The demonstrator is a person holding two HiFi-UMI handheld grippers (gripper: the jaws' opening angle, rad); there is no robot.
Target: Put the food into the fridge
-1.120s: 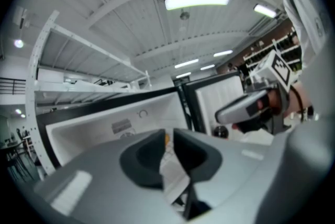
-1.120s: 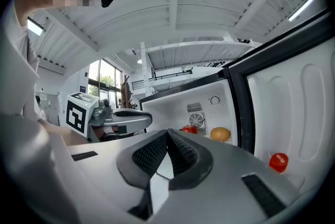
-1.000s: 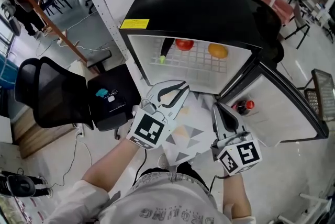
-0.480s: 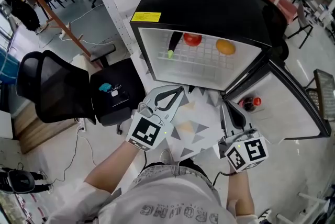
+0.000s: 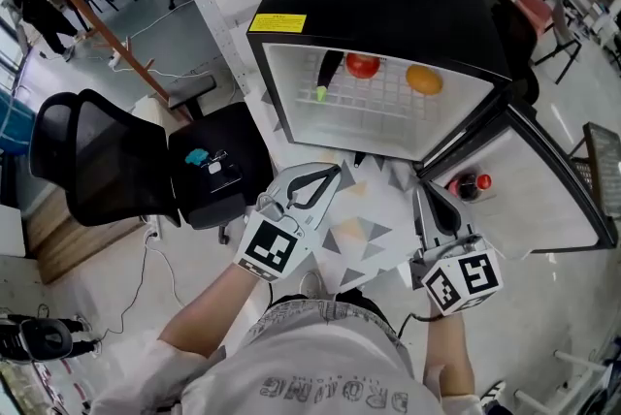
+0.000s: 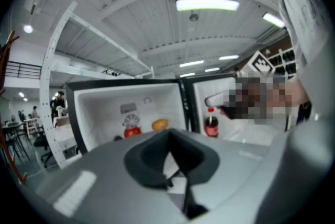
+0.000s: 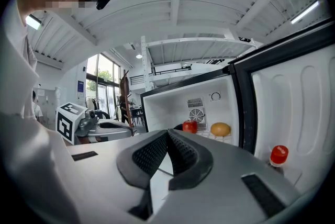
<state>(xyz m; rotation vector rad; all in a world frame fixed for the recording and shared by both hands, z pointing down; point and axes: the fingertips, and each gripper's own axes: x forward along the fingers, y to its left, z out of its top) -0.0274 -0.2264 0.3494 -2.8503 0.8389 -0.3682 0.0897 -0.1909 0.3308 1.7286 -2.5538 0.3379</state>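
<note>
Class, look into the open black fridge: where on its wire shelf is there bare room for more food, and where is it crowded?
Bare: the front half of the white wire shelf, between the black fridge's side walls and ahead of the back row. Crowded: that back row of dark green-tipped vegetable, red tomato and orange fruit.

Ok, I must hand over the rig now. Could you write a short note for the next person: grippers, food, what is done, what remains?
Left gripper: shut, empty, before the open fridge.
Right gripper: shut, empty, near the door.
Food: a red fruit, an orange fruit and a dark vegetable with a green tip lie on the wire shelf; a red-capped bottle stands in the door.
Done: those items are inside.
Left: no food shows outside; probably only closing the door.
</note>
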